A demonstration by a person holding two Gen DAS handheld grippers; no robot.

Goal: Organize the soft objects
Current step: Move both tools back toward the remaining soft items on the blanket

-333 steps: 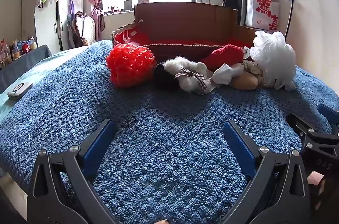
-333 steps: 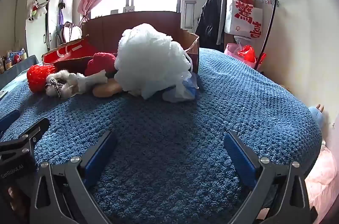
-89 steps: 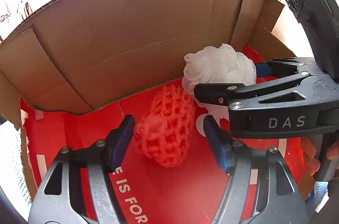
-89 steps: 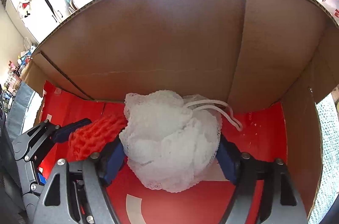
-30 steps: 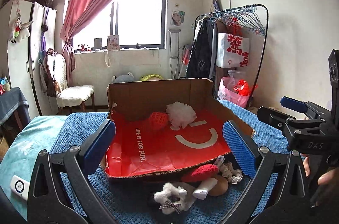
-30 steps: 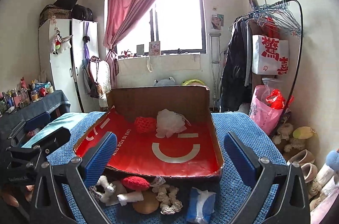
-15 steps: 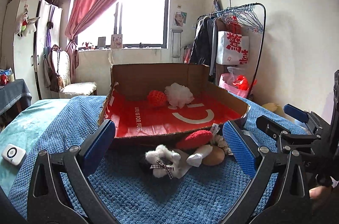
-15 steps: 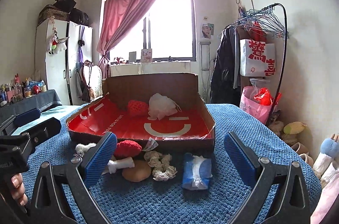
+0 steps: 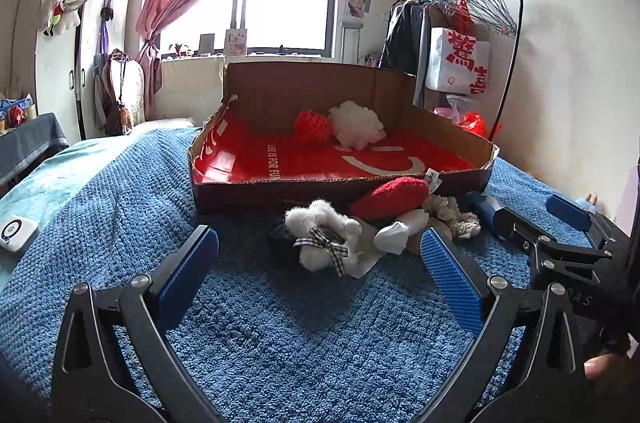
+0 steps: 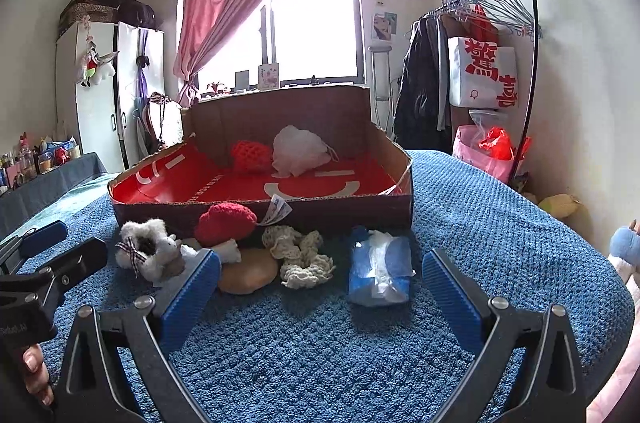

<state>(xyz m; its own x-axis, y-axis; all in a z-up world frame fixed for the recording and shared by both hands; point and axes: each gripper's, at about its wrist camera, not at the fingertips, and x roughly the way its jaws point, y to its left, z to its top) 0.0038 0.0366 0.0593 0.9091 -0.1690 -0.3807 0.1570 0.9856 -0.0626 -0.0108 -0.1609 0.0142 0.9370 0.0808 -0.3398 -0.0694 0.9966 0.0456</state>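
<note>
Two soft things lie in the cardboard box (image 9: 348, 179) at its back wall: one red mesh puff (image 9: 313, 127) and one white mesh puff (image 9: 357, 123), touching each other. The box sits on the blue bedspread (image 9: 280, 335) toward the far edge of the bed. Just in front of the box's near wall lies the loose pile: one white plush toy with a checked bow (image 9: 324, 241), one red knitted piece (image 9: 390, 199), one cream crocheted scrunchie (image 10: 302, 255) and one tan round piece (image 10: 248, 275).

The right wrist view alone shows one blue tissue pack (image 10: 380, 271) plainly, beside the scrunchie; in the left view it is mostly hidden. The left view alone shows a small white gadget (image 9: 14, 233) at the bed's left edge.

Both sets of tongs are released and hold nothing: the left tongs (image 9: 320, 263) gape before the plush toy, the right tongs (image 10: 320, 279) before the scrunchie and tissue pack. Half a second ago both sat slightly farther back from the pile; three seconds ago each was down inside the box with a puff between its fingers.
</note>
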